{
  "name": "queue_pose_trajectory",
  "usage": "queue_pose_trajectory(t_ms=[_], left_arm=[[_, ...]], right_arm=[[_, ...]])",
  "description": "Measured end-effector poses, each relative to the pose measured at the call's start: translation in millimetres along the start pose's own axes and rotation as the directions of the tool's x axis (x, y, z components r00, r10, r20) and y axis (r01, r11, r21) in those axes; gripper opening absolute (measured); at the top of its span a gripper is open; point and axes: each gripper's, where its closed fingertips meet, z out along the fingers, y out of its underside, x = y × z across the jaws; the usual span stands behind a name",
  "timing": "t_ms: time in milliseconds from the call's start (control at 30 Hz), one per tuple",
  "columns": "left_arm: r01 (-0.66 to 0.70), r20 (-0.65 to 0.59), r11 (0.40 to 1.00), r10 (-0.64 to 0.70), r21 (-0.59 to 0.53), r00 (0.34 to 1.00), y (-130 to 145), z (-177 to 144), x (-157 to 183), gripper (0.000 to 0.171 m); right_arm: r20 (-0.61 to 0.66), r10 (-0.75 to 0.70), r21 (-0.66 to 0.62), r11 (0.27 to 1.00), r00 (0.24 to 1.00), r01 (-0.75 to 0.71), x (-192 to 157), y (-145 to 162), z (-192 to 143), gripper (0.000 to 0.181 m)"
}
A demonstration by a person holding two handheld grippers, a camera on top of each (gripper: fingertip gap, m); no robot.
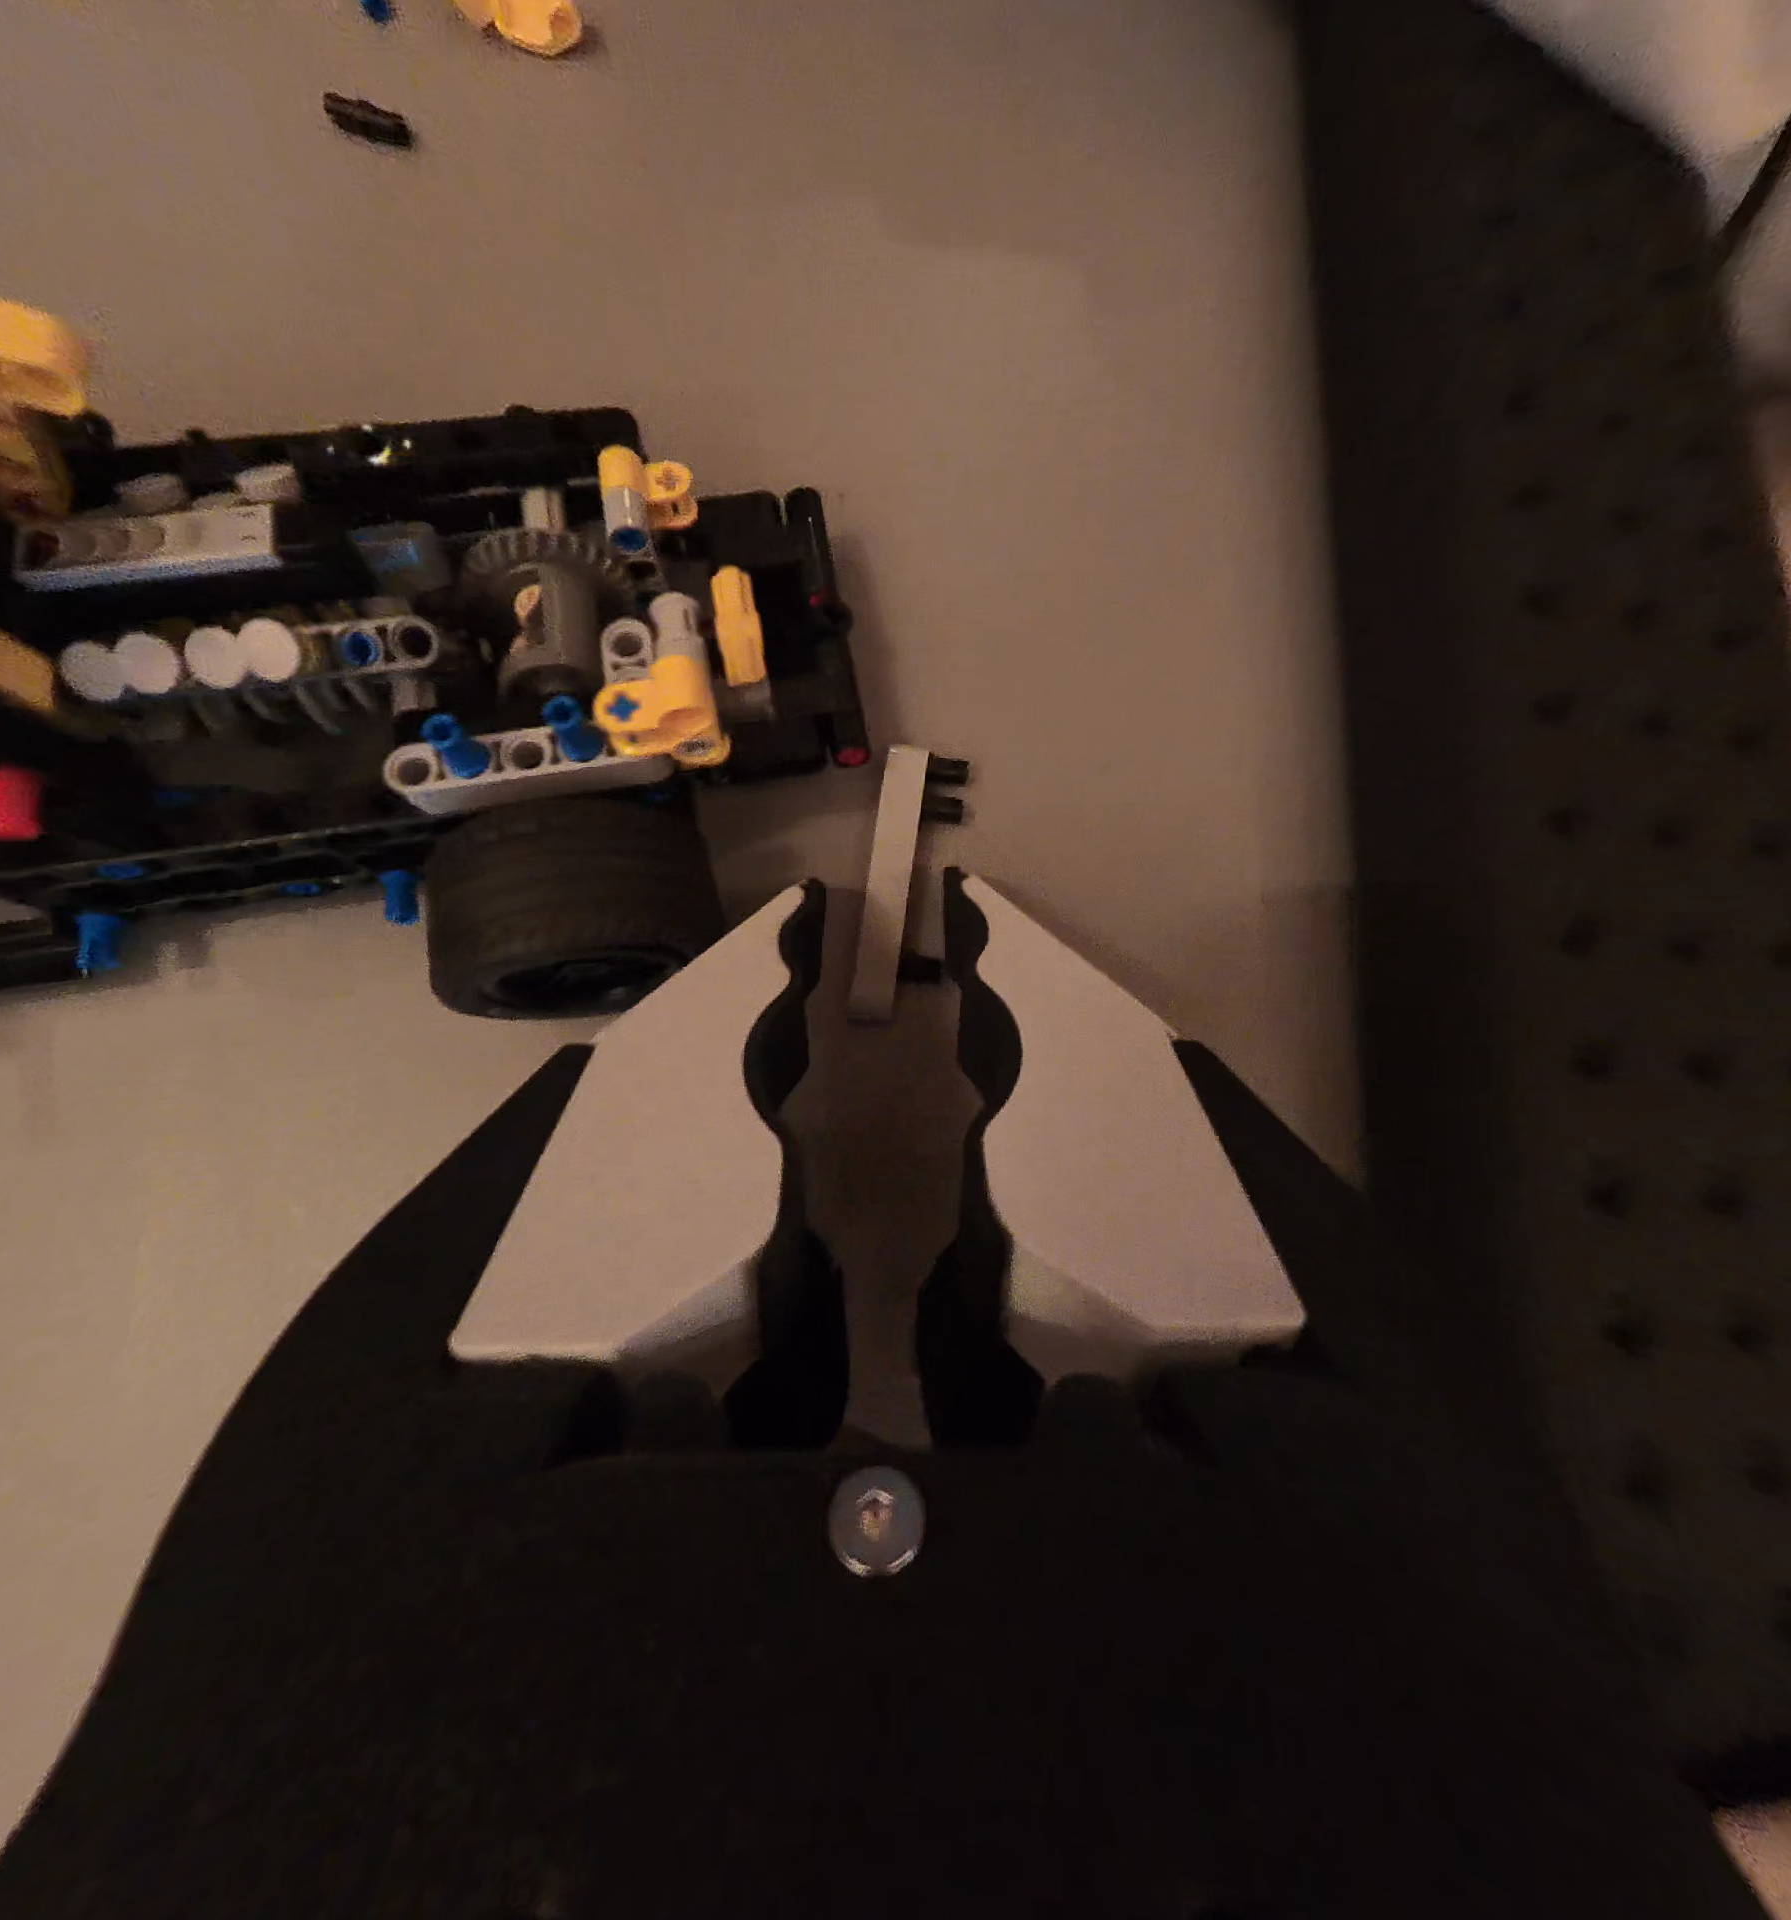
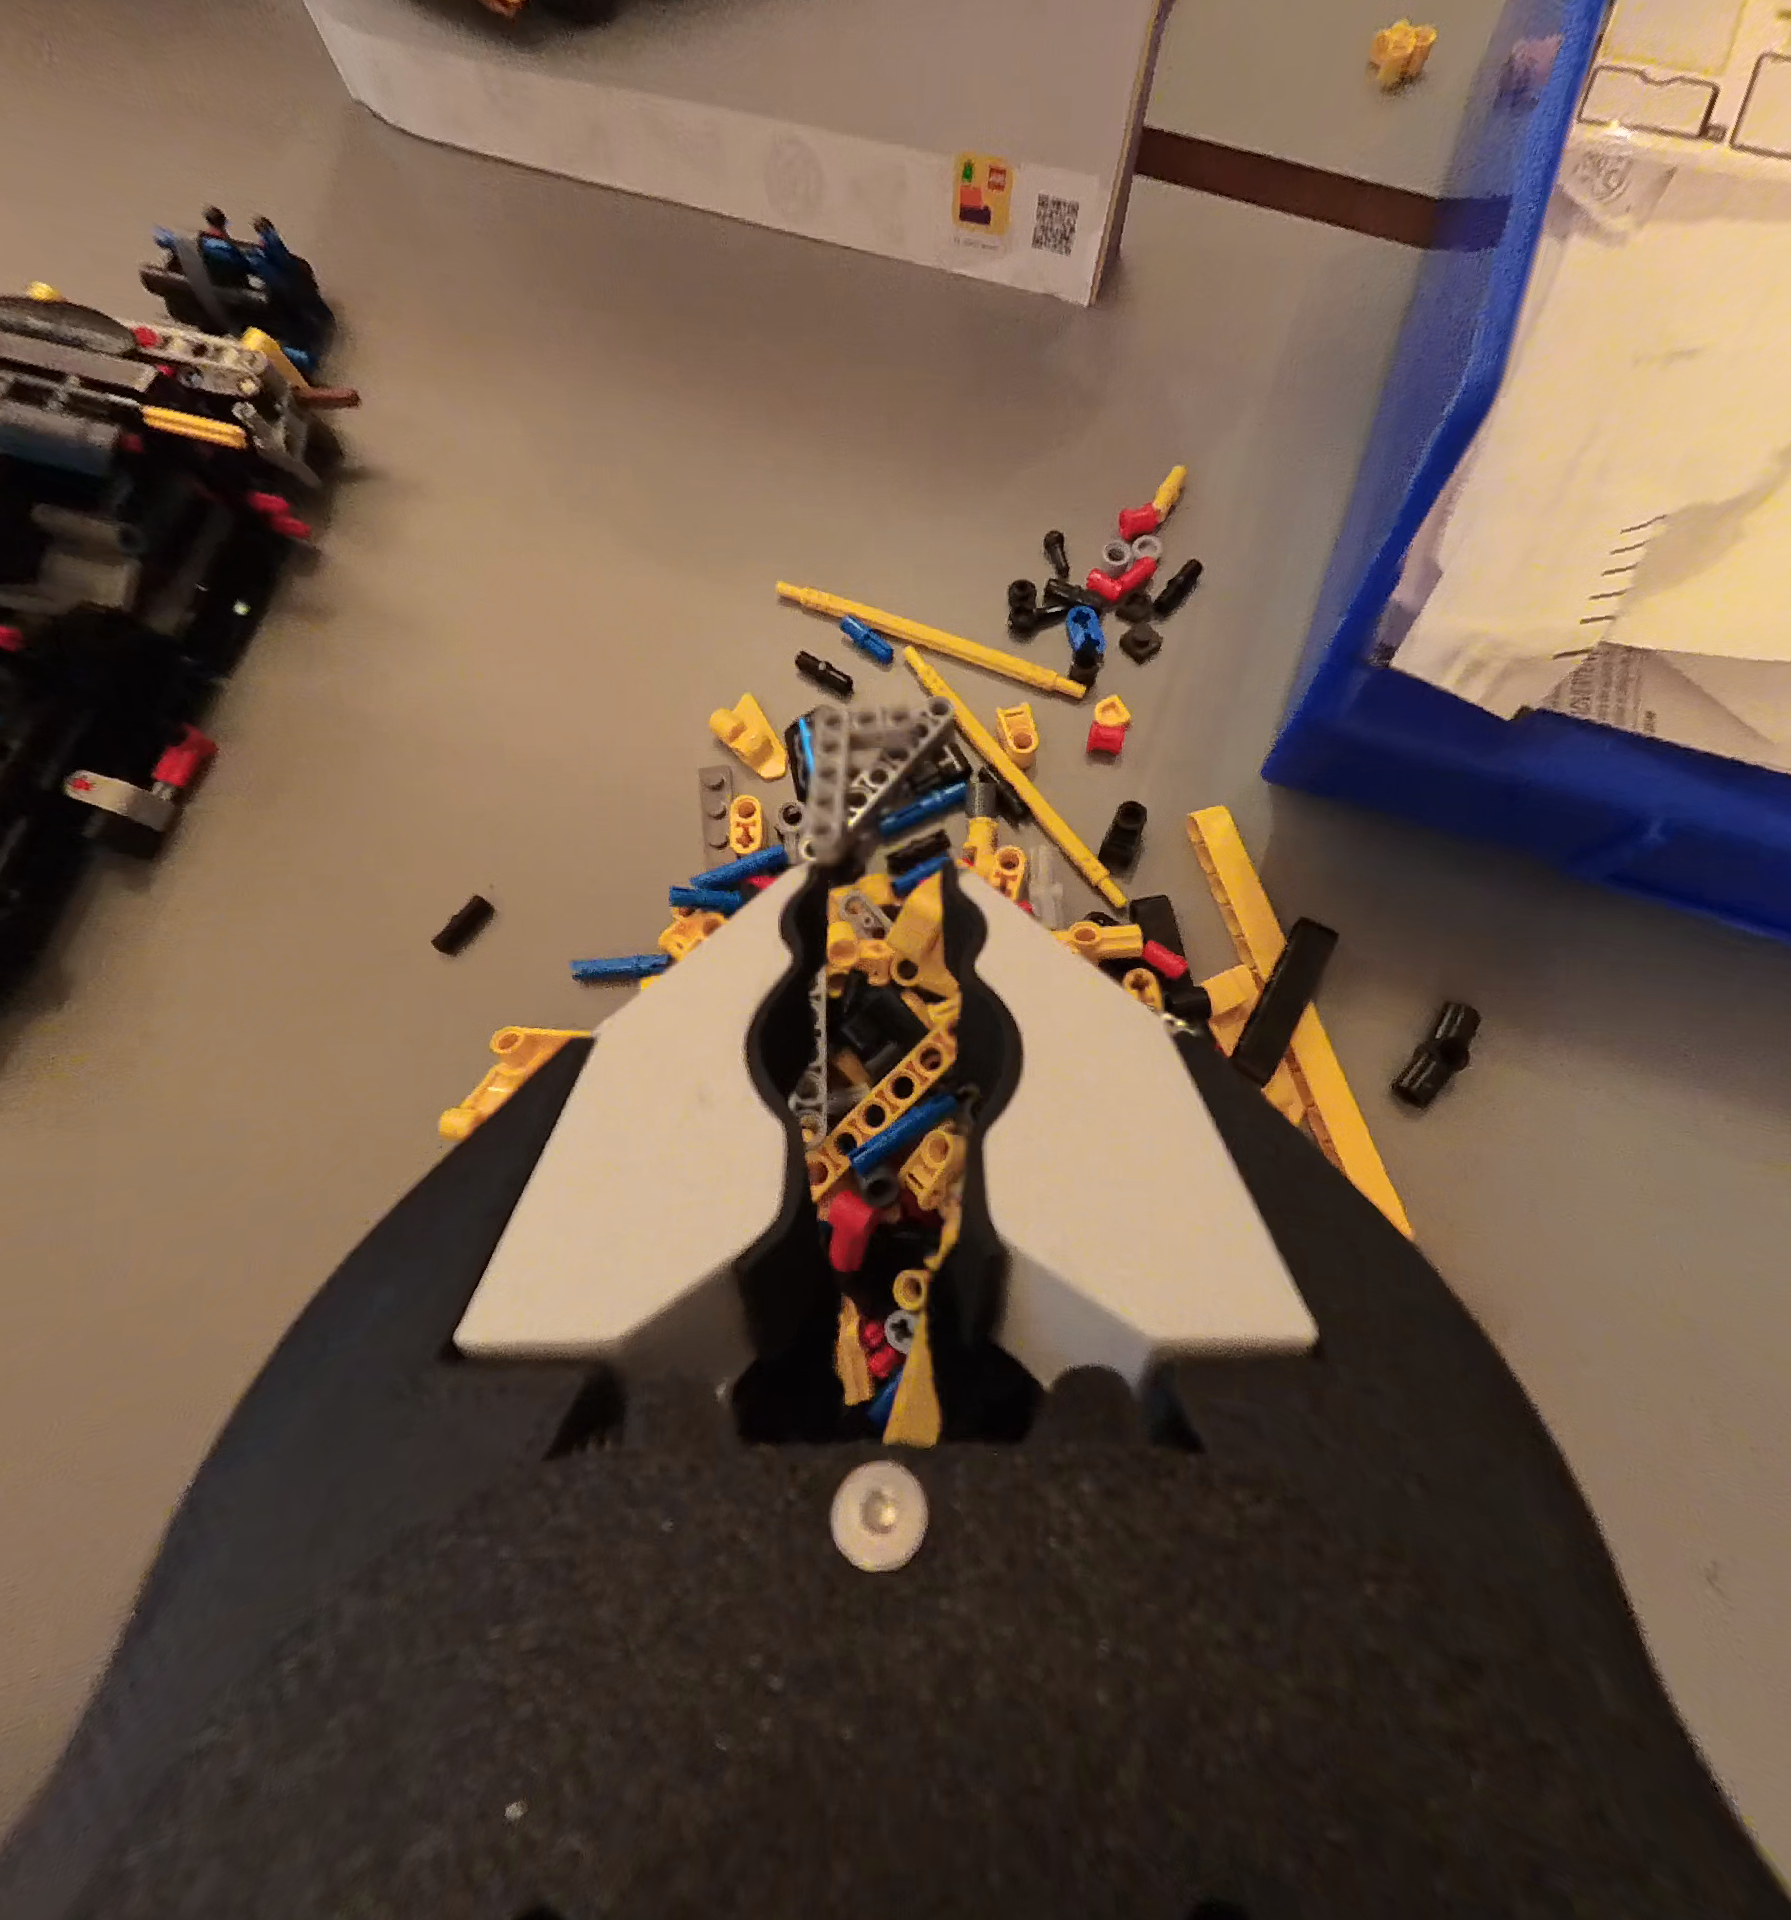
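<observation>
In the left wrist view my left gripper point(image 1: 886, 883) is open around a light grey beam point(image 1: 896, 831) that stands on edge between the fingertips, with black pins point(image 1: 948, 784) sticking out of its right side. Bare table shows between the beam and the left pad; the beam's right side lies close to the right pad. The black tyre point(image 1: 569, 904) of a brick-built car chassis point(image 1: 403, 623) is just to its left. In the right wrist view my right gripper point(image 2: 886, 883) is open over a pile of small yellow, blue, black and red parts point(image 2: 1016, 821). A grey angled beam point(image 2: 860, 769) stands at its left fingertip; the right pad is clear of it.
A dark perforated panel point(image 1: 1545, 831) stands at the right of the left wrist view. A blue bin point(image 2: 1493, 790) holding paper bags point(image 2: 1649, 468) lies to the right of the pile, and a white box point(image 2: 766, 135) behind it. The chassis also shows at the left point(image 2: 91, 520). Loose black pins point(image 2: 462, 923) lie on the table. There is about 30 centimeters between the tips of the two grippers.
</observation>
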Motion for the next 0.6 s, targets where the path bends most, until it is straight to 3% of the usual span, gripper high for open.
queue_pose_trajectory(t_ms=[100, 300, 400, 467, 533, 567, 600], left_arm=[[-0.033, 0.041, 0.999, 0.033, -0.002, 0.999, -3.3, 5.6, -1.6, 0.019], [-0.08, 0.052, 0.997, 0.081, -0.016, 0.995, -5.6, 8.5, 2.1, 0.006], [-0.168, 0.148, 0.986, 0.165, 0.01, 0.975, -14.4, -7.7, -8.7, 0.006], [-0.206, 0.23, 0.962, 0.163, 0.18, 0.96, -41.7, -33.2, -15.9, 0.006], [-0.222, 0.257, 0.917, 0.138, 0.332, 0.956, -63.9, -62.4, -16.5, 0.006], [-0.242, 0.341, 0.895, 0.11, 0.375, 0.934, -71.0, -76.9, -28.7, 0.006], [-0.296, 0.454, 0.876, 0.102, 0.381, 0.885, -74.4, -89.6, -42.9, 0.006]], right_arm=[[-0.007, -0.03, 0.056, 0.998, 1.0, 0.03, -8.5, -11.7, 3.1, 0.025], [0.081, -0.2, 0.31, 0.936, 0.977, 0.166, -83.8, -70.4, 9.8, 0.021], [0.268, -0.227, 0.483, 0.872, 0.937, 0.073, -148.1, -96.6, -7.2, 0.019], [0.483, -0.233, 0.527, 0.847, 0.844, -0.067, -194.6, -103.6, -27.1, 0.02], [0.711, -0.201, 0.423, 0.888, 0.674, -0.18, -233.7, -96.0, -39.4, 0.035], [0.792, -0.176, 0.343, 0.92, 0.585, -0.188, -249.1, -88.0, -42.7, 0.04], [0.824, -0.145, 0.283, 0.943, 0.547, -0.176, -256.4, -82.2, -40.4, 0.035]])
